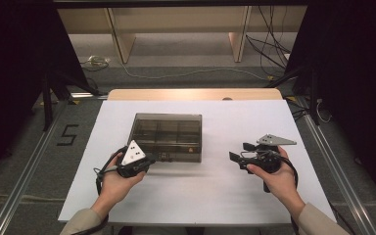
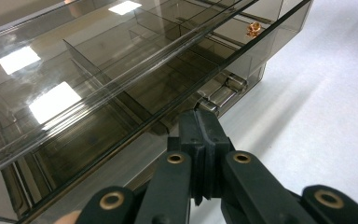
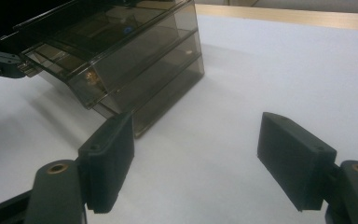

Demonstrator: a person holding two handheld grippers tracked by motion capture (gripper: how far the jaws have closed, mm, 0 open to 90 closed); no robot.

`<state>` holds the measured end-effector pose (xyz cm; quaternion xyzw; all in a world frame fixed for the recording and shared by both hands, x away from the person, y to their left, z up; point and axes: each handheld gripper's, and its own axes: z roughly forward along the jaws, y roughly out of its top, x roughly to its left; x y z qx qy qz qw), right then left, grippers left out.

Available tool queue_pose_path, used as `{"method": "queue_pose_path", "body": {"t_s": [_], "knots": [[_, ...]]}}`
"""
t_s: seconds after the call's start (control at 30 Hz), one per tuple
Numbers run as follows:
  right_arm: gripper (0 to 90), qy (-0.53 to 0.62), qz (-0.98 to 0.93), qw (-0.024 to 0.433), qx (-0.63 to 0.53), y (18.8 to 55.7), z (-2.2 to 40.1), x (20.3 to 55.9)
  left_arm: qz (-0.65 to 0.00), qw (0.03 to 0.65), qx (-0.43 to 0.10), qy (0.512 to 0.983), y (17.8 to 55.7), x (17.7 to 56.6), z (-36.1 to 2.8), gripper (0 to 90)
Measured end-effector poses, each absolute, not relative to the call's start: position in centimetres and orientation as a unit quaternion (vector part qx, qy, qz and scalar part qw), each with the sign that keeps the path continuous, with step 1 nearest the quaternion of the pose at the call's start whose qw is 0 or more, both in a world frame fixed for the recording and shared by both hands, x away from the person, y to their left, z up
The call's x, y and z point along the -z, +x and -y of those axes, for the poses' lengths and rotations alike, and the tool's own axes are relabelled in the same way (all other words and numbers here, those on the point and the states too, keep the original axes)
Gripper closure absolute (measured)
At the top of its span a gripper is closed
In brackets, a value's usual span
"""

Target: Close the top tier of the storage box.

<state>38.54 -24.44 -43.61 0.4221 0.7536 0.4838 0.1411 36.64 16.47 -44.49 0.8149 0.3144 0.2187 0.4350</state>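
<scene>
The left gripper point(image 2: 204, 140) has its jaws pressed together with nothing between them, its tip just under the front edge of the lid point(image 2: 121, 84) of the smoky clear box point(image 1: 168, 137), beside the latch point(image 2: 219, 95). In the high view this gripper point(image 1: 144, 164) sits at the box's front left corner, held in the left hand point(image 1: 120, 178). The lid looks slightly raised from the body along the front, so the step in hand seems to be prying or lifting the lid open with the closed tip. Whether the tip actually touches the lid edge I cannot tell.

The right gripper point(image 3: 196, 163) has its jaws wide apart and holds nothing; it hovers over bare desk point(image 1: 210, 196), well to the right of the box, pointing toward it. In the high view it point(image 1: 239, 157) is in the right hand point(image 1: 274, 176).

The box stands in the middle of the white desk, divided into compartments; a small copper-coloured piece point(image 2: 253, 29) lies in one near the front right corner.

The next move likely calls for raising the left tip to swing the lid up on its rear hinge. The box is light and may slide or tip, so the right gripper could steady the body.
</scene>
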Motion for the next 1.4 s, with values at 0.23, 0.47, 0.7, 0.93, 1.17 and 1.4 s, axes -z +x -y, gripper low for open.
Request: {"method": "queue_pose_path", "body": {"t_s": [0.23,0.47,0.7,0.93,1.17,1.4], "knots": [[28.1,0.423,-0.753,0.141,-0.485,38.5,24.4,43.6,-0.316,0.436,-0.220,0.814,36.9,44.5,-16.4,89.5],[28.2,0.422,-0.753,0.141,-0.484,38.6,24.4,43.6,-0.319,0.436,-0.220,0.812,37.1,44.5,-16.4,89.5],[28.1,0.423,-0.754,0.141,-0.483,38.6,24.4,43.6,-0.320,0.434,-0.224,0.812,37.3,44.6,-16.3,89.5],[28.2,0.423,-0.754,0.140,-0.483,38.6,24.4,43.7,-0.324,0.434,-0.225,0.810,37.6,44.6,-16.3,89.5],[28.1,0.423,-0.753,0.140,-0.484,38.6,24.4,43.7,-0.328,0.434,-0.229,0.807,38.1,44.6,-16.1,89.5],[28.1,0.422,-0.753,0.141,-0.484,38.6,24.4,43.6,-0.331,0.435,-0.230,0.806,38.3,44.6,-16.1,89.5]]}}
